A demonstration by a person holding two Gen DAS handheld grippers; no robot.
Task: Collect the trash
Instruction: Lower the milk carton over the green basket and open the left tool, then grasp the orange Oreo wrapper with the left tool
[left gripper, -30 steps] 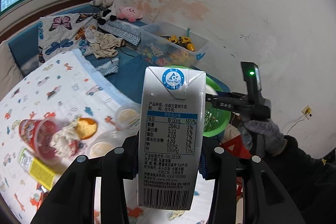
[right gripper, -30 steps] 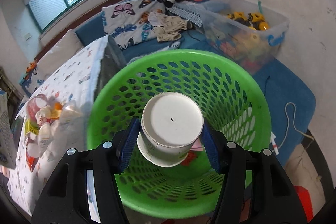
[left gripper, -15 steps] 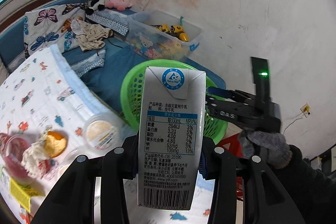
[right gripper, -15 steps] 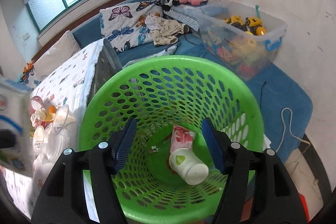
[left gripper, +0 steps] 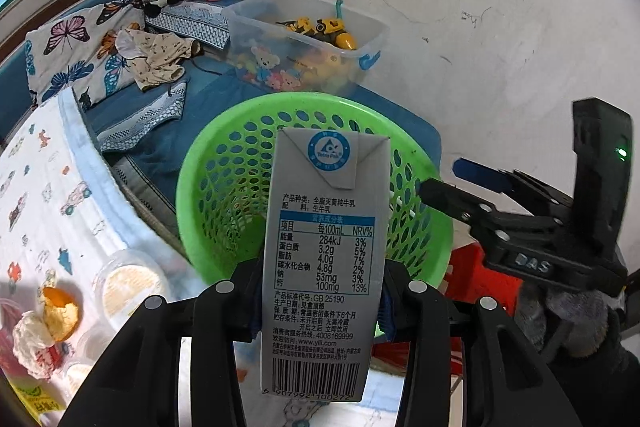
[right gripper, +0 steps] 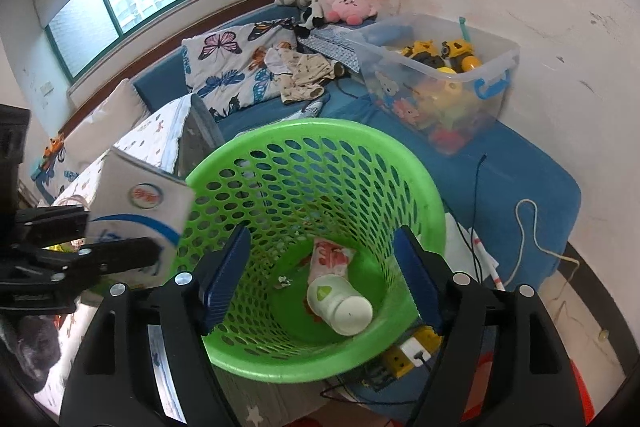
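- Trash still on the table [left gripper: 44, 195], at the left edge of the left wrist view: a round lidded tub [left gripper: 128, 281], an orange peel [left gripper: 60, 309] and a crumpled white wad [left gripper: 30, 333]. Most of this cluster is cut off by the frame edge, so the item count cannot be told.
- Left gripper [left gripper: 320, 303]: jaws clenched on the milk carton [left gripper: 324, 259], held upright by its lower half, just short of the near rim of the green basket [left gripper: 224, 187].
- Risk, judged: release at this position could land the carton on the rim or on the table side. Cause: the carton appears to be beside the opening, not over it.
- Risk, judged: the tall carton could strike the near rim on the way in and tip the light basket.
- Hidden: the carton blocks the basket floor in the left wrist view; the pad contact faces are behind the carton.
- Basket contents, right wrist view: a white paper cup [right gripper: 340, 301] on its side, touching a red-printed wrapper [right gripper: 330, 257].
- Right gripper [right gripper: 320, 275]: jaws released, holding nothing, above the basket opening.
- Risk, judged: the two grippers are near each other over one opening; collision is possible if the right one is not moved clear.
- Unclear: the yellow object [right gripper: 408, 351] under the basket's right side.
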